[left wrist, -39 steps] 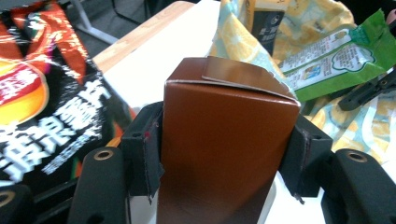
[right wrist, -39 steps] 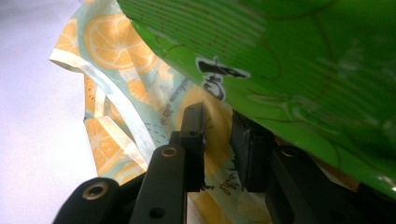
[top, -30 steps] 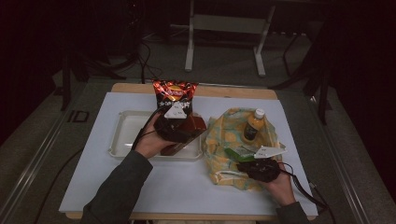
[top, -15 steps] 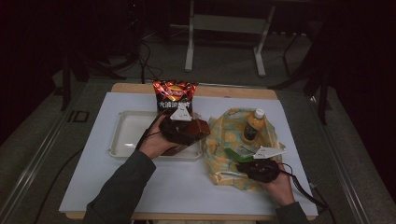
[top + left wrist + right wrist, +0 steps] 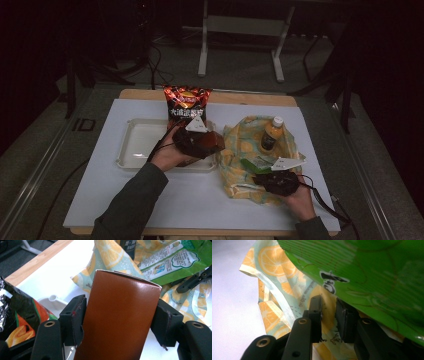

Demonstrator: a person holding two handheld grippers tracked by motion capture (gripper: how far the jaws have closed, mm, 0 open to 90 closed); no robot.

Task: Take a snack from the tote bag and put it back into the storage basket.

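My left gripper (image 5: 120,321) is shut on a glossy brown carton (image 5: 120,315), gripped by its two sides. In the high view that gripper (image 5: 205,142) hangs over the right end of a white tray (image 5: 132,145), next to an orange-print cloth bag (image 5: 240,150). My right gripper (image 5: 329,317) has its jaws close together on a fold of the orange-print bag (image 5: 274,267), under a green packet (image 5: 374,277). From above, the right gripper (image 5: 267,179) sits at the bag's front edge.
A red chips bag (image 5: 187,102) stands at the tray's far edge. An orange drink bottle (image 5: 270,135) and the green packet (image 5: 257,162) lie on the cloth bag. The white mat (image 5: 100,200) covers a wooden table.
My left gripper has drifted slightly right with the brown carton in it. The right hand has stayed put.
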